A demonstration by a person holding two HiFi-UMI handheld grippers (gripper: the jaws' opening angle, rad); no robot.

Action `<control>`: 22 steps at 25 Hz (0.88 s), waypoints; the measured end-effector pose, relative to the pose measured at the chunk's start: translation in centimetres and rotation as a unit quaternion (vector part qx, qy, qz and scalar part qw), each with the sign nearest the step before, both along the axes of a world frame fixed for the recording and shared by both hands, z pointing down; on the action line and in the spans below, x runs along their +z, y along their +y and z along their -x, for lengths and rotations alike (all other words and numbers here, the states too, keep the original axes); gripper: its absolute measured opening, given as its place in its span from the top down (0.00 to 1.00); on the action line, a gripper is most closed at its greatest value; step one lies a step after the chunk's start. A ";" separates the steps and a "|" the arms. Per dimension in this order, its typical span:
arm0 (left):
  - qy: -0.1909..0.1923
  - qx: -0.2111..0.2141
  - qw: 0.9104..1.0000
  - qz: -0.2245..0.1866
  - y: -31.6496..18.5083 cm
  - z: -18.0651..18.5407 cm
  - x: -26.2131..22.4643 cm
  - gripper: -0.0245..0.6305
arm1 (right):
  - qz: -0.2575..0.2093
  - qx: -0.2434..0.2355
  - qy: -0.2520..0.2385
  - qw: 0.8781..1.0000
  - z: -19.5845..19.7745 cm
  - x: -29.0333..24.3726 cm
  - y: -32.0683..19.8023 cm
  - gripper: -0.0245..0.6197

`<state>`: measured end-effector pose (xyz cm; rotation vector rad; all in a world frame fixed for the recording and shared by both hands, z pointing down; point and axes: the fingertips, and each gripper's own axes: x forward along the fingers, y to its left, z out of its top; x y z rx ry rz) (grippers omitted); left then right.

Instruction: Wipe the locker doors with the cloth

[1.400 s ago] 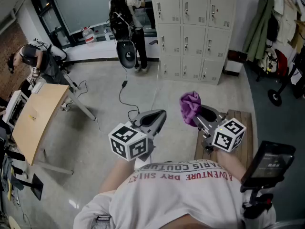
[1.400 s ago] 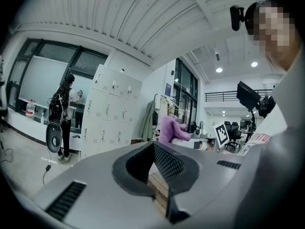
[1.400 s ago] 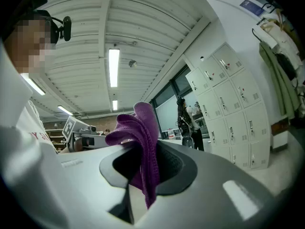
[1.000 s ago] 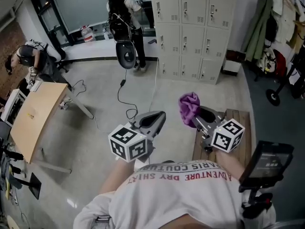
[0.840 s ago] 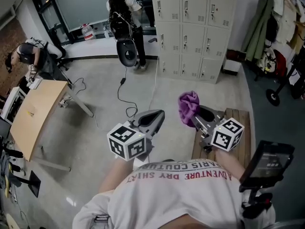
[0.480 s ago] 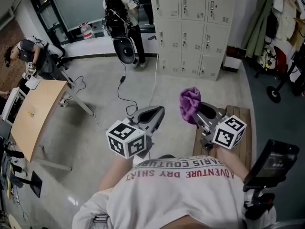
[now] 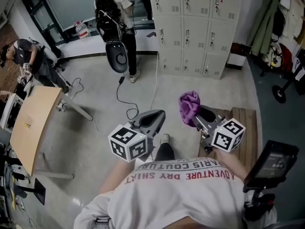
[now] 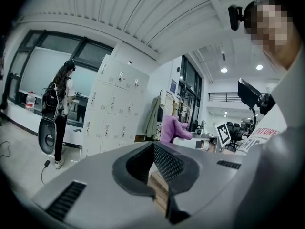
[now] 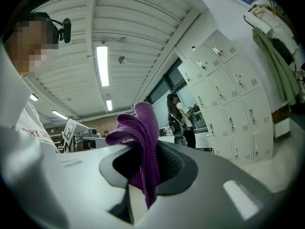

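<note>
Holding the purple cloth (image 7: pixel 189 106) pinched in the right gripper (image 7: pixel 197 116), with one bunch standing up above the closed jaws and a thin tail hanging down through them. Keeping the left gripper (image 7: pixel 155 119) pressed together on nothing, just beside the right one and at about the same height. Facing the locker doors (image 7: pixel 198 27) across bare floor (image 7: pixel 95 104): well apart, straight ahead of the cloth, upright, stacked in columns with the long side of each door vertical. Judged as the approach step, with no wiping begun. Better placed on the right side for the work, simply by carrying the cloth there; about equally far from the doors on both sides. Probably calls for walking closer first, then raising the cloth and pressing it flat on a door. Compared with a second ago: now showing a shoe (image 7: pixel 164 139) and a dark leg between the two grippers, absent before, so likely in the middle of a step toward the doors. Same grip on the cloth as before. Also seeing the standing person (image 7: pixel 114 13) further to the left in the head view than before.
</note>
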<state>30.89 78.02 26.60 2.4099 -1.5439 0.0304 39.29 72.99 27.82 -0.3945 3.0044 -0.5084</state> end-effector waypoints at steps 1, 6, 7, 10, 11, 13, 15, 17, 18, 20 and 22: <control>0.001 0.002 1.000 0.003 -1.9 1.2 0.2 0.96 | 0.003 0.002 0.001 1.000 1.2 0.2 -1.9 0.84; 0.005 0.005 1.000 0.013 -12.7 9.4 0.2 0.96 | 0.017 0.016 -0.001 1.000 8.8 0.2 -12.9 0.84; 0.004 0.004 1.000 0.014 -15.1 11.5 0.0 0.96 | 0.015 0.017 -0.001 1.000 10.8 0.0 -15.4 0.84; 0.006 0.002 1.000 0.021 -22.2 17.8 -0.3 0.96 | 0.008 0.025 0.006 1.000 16.6 -0.4 -22.5 0.84; 0.007 0.003 1.000 0.024 -24.4 19.7 -0.4 0.96 | 0.007 0.030 0.008 1.000 18.2 -0.6 -24.7 0.84; 0.008 0.004 1.000 0.024 -28.4 23.2 -1.1 0.96 | 0.004 0.043 0.007 0.999 21.1 -1.8 -28.8 0.84; 0.006 0.005 1.000 0.014 -31.9 26.0 -2.3 0.96 | -0.003 0.059 -0.002 0.998 23.4 -3.3 -32.2 0.84; 0.004 0.010 1.000 0.002 -34.8 27.9 -3.0 0.96 | -0.013 0.074 -0.011 0.997 25.1 -4.5 -34.9 0.84; 0.004 0.013 1.000 -0.001 -36.1 28.6 -2.9 0.96 | -0.016 0.079 -0.013 0.997 25.8 -4.6 -36.0 0.84; 0.006 0.021 1.000 -0.004 -38.5 29.7 -2.2 0.96 | -0.018 0.080 -0.012 0.997 27.0 -4.2 -37.9 0.84; 0.008 0.026 1.000 -0.008 -40.4 30.5 -1.6 0.96 | -0.017 0.076 -0.009 0.997 27.8 -3.6 -39.4 0.84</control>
